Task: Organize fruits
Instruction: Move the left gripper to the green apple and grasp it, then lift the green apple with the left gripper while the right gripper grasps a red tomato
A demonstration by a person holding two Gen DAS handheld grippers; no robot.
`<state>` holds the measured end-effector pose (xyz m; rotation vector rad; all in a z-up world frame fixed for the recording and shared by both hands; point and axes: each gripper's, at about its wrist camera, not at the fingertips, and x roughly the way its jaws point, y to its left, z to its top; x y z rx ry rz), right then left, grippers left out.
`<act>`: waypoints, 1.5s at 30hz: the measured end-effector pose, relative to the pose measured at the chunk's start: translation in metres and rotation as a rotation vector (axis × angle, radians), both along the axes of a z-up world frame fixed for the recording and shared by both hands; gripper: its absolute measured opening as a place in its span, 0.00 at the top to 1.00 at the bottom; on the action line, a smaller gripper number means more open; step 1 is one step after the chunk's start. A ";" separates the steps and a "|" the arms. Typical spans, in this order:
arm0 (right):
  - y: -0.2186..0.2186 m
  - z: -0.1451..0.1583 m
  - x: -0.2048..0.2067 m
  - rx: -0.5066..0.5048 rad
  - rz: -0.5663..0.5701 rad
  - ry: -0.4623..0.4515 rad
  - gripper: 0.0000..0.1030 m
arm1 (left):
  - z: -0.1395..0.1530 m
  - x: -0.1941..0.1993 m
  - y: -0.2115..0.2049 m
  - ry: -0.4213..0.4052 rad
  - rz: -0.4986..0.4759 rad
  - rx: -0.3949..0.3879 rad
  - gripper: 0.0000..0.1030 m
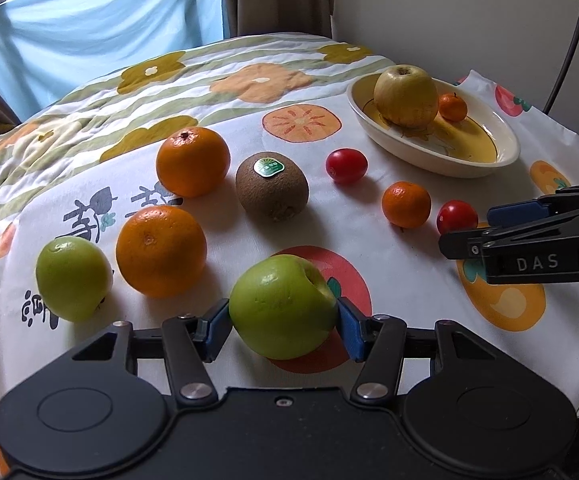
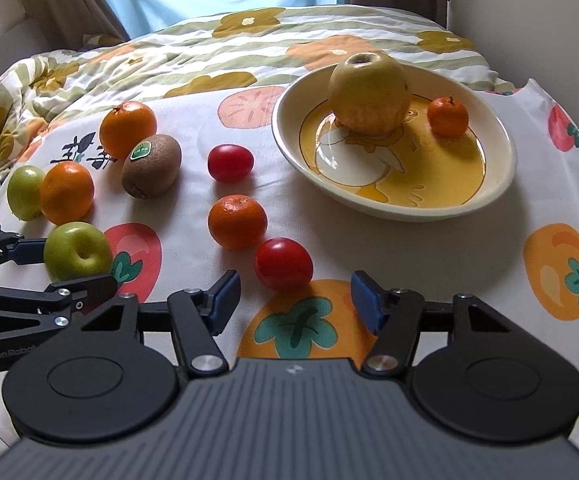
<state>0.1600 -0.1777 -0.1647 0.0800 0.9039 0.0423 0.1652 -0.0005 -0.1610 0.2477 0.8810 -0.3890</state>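
Observation:
My left gripper (image 1: 283,314) is shut on a green apple (image 1: 281,304), its blue pads pressed against both sides; the apple (image 2: 77,250) rests low over the cloth. My right gripper (image 2: 295,292) stands open, pointing down at a red tomato (image 2: 284,263) that lies just at its fingertips with a gap on each side. From the left wrist view the right gripper (image 1: 467,229) comes in from the right beside that tomato (image 1: 456,216). A cream and yellow bowl (image 2: 505,160) holds a yellow apple (image 2: 367,94) and a small mandarin (image 2: 448,117).
Loose on the fruit-print cloth lie two oranges (image 1: 192,161) (image 1: 160,250), a kiwi (image 1: 272,186), a second green apple (image 1: 72,278), another tomato (image 1: 346,165) and a mandarin (image 1: 406,204). A quilt and curtain lie behind, a wall at the right.

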 end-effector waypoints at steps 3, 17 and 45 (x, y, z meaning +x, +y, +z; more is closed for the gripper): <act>0.001 -0.001 0.001 -0.005 0.012 -0.002 0.30 | 0.001 -0.002 0.001 0.002 0.013 0.004 0.42; 0.002 -0.004 0.005 -0.029 0.102 -0.028 0.47 | 0.013 -0.020 0.005 0.017 0.106 -0.024 0.42; -0.100 0.084 -0.033 0.006 0.148 -0.130 0.55 | 0.107 -0.076 -0.070 -0.145 0.246 -0.092 0.42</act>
